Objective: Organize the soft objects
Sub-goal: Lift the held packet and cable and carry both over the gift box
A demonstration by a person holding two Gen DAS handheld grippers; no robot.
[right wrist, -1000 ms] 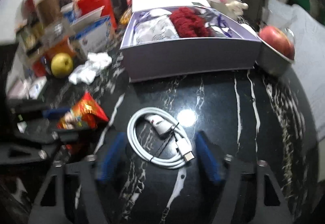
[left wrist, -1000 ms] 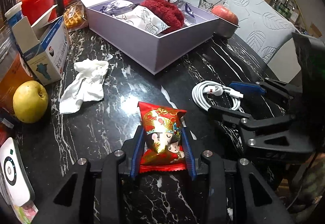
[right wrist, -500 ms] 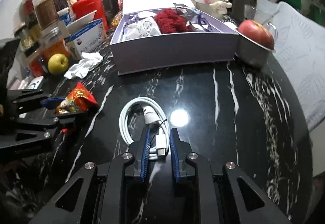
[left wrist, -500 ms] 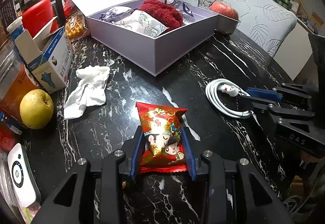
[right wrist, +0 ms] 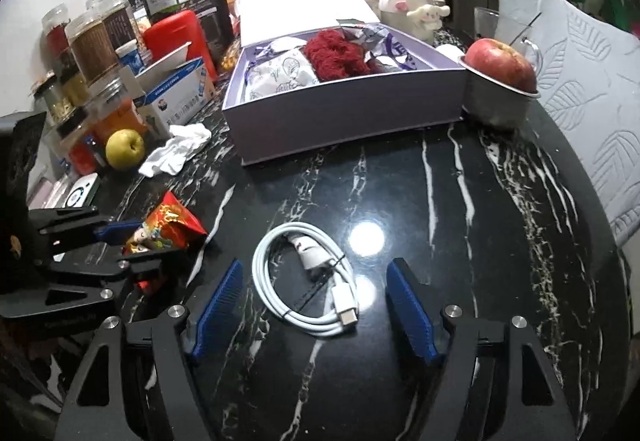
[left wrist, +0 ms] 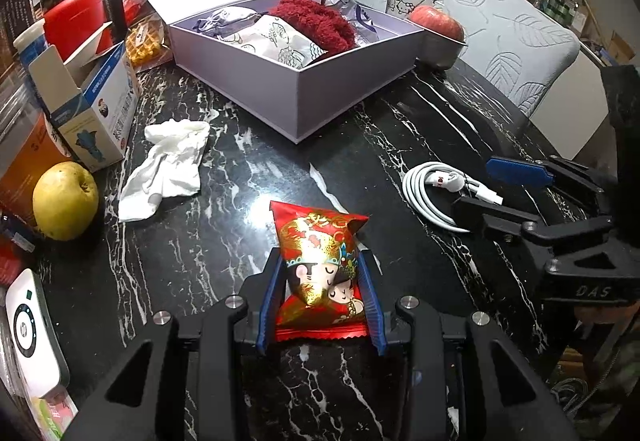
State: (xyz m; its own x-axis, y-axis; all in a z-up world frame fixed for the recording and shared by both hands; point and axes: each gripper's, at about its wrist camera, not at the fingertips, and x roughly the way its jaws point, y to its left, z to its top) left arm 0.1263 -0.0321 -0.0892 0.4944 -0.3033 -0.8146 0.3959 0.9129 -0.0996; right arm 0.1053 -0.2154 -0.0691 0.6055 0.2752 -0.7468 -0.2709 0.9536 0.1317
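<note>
The right hand-held gripper (right wrist: 314, 307) has reopened around the cable (right wrist: 308, 283); left (left wrist: 320, 297) clamps the snack packet (left wrist: 320, 265).

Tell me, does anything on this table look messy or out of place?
Yes. A crumpled white cloth lies loose on the black marble table instead of in the purple box with the other soft things. A coiled white cable also lies loose on the marble.

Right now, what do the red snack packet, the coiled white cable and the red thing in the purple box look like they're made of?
Red snack packet: glossy printed plastic or foil film; it shines and crinkles.
White cable: smooth rubbery plastic sheath with a soft sheen.
Red bundle in the purple box: fuzzy knit or chenille fabric, matte and tufted; exact fibre unclear.
</note>
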